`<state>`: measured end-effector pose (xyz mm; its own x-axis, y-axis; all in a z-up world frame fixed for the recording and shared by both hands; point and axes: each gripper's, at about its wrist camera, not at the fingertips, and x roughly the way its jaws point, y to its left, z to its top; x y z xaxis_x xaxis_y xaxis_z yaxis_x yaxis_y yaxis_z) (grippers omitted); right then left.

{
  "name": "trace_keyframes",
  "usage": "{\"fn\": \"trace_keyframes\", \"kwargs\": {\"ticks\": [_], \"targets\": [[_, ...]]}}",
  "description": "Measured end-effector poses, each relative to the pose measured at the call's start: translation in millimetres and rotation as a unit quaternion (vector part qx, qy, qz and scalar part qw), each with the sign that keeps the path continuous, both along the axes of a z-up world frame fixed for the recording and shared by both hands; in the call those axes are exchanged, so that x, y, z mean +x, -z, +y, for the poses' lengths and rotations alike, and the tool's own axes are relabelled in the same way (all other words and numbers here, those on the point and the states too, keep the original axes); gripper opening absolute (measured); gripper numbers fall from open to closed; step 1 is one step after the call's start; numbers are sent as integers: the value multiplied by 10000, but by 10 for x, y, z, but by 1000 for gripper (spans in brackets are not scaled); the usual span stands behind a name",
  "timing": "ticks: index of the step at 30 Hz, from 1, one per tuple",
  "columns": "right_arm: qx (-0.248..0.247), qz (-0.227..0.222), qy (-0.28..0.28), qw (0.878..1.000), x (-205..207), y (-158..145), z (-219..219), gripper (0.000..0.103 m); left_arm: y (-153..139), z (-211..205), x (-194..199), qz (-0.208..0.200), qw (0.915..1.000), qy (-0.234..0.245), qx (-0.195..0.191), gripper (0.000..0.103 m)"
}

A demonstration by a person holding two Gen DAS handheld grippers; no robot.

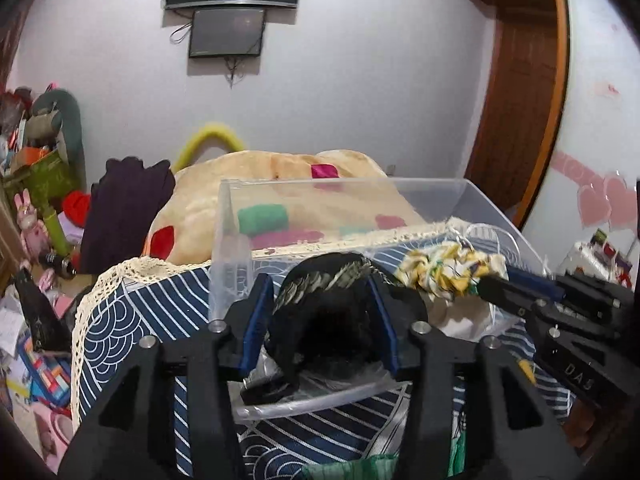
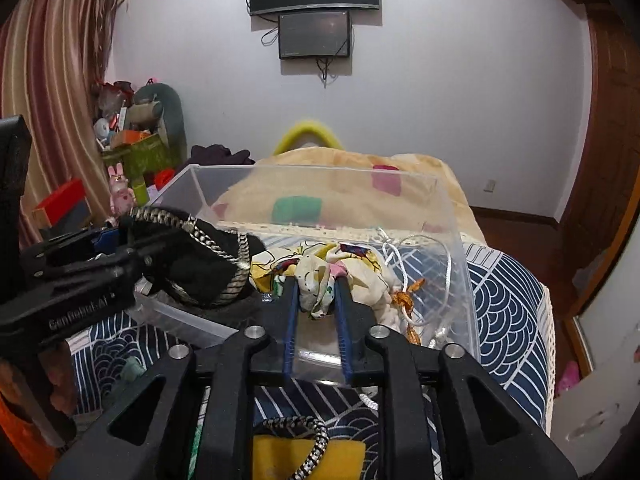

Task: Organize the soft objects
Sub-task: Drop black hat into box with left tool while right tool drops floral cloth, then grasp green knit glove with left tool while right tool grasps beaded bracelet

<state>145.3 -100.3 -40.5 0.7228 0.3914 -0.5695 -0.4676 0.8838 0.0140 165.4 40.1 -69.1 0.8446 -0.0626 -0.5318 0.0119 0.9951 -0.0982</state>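
Black fabric piece with braided trim (image 1: 320,308) is clamped in the left gripper (image 1: 320,284) above the clear plastic bin (image 1: 400,188). To its right, the right gripper (image 2: 316,288) pinches the yellow printed cloth (image 2: 320,276) inside the bin. Step in hand: deposit. Next move likely requires lowering, then releasing both.

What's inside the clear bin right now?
In the clear bin: black pouch held by the left gripper, printed cloth held by the right gripper, and white cord. The floor beneath them is hidden.
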Motion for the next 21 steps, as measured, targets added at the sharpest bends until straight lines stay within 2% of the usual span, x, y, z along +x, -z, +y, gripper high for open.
{"fn": "trace_keyframes", "kwargs": {"ticks": [1,2,3,4,6,8,10,11,12,15,21], "targets": [[-28,-11,6,10000,-20,-13,-11,32,-4,-41,-26,8,9999,6,107,61],[-58,-28,20,10000,-39,-22,-25,39,-11,-65,-39,-5,9999,13,155,64],[-64,-44,29,10000,-41,-38,-39,49,-23,-99,-75,-59,9997,30,215,71],[-38,-78,27,10000,-70,-58,-64,53,-40,-132,-114,-120,9995,42,280,74],[-14,-204,39,9998,-120,-99,-116,55,-87,-190,-176,-207,9989,70,406,76],[-60,-285,55,9996,-135,-138,-125,57,-143,-230,-260,-293,9982,92,508,85],[-70,-393,59,9992,-217,-193,-172,64,-201,-240,-350,-387,9979,61,513,98],[-57,-423,59,9991,-222,-210,-184,66,-229,-235,-412,-439,9978,51,496,100],[-26,-477,68,9988,-267,-241,-219,69,-253,-221,-445,-465,9977,46,481,101],[65,-607,113,9981,-376,-300,-321,70,-306,-195,-607,-520,9977,61,441,102],[47,-447,27,9990,-522,-207,-362,70,-191,-165,-821,-340,9989,151,290,103]]}}
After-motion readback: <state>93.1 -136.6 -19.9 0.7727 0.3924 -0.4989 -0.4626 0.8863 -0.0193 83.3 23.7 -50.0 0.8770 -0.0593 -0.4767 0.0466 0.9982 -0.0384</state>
